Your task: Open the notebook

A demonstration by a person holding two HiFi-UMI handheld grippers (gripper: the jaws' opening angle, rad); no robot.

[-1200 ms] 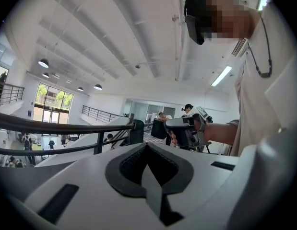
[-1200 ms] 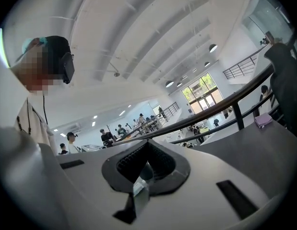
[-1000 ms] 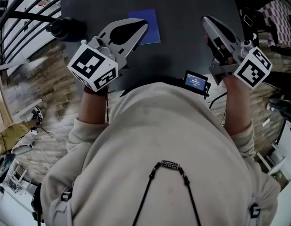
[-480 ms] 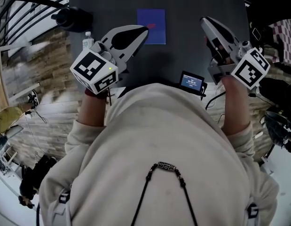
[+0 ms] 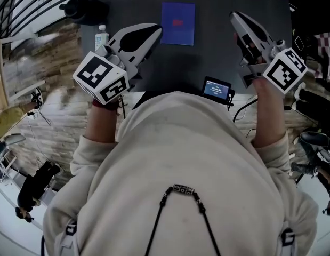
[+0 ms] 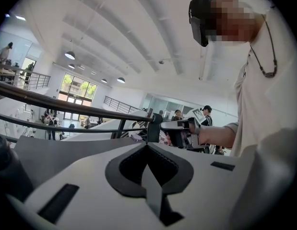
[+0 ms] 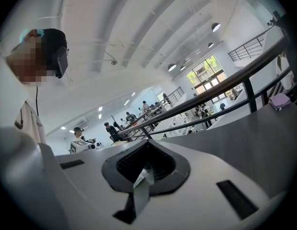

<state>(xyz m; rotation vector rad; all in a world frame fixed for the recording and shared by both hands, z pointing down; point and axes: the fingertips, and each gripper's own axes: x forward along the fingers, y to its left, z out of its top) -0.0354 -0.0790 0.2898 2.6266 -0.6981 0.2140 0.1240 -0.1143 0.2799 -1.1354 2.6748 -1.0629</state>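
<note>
The matte dark-grey table (image 5: 228, 52) fills the top of the head view, and my pale, soft sweatshirt (image 5: 180, 169) hides its near edge. I hold 2 smooth white plastic grippers over it. My left gripper (image 5: 157, 31) has its tapered fingers pressed together at the tips with nothing between them. My right gripper (image 5: 233, 16) is the same, its ribbed dark pads meeting and empty. The notebook (image 5: 178, 23) lies flat and closed farther out on the table. It is a thin blue rectangle with a small red mark on its cover, sitting between the 2 gripper tips, nearer my left one and touching neither. A small black device with a lit screen (image 5: 217, 89) sits at the table's near edge, its text too small to read. A clear bottle (image 5: 101, 37) stands left of my left gripper. Behind it is a dark rounded object (image 5: 85, 9) that I cannot identify.
</note>
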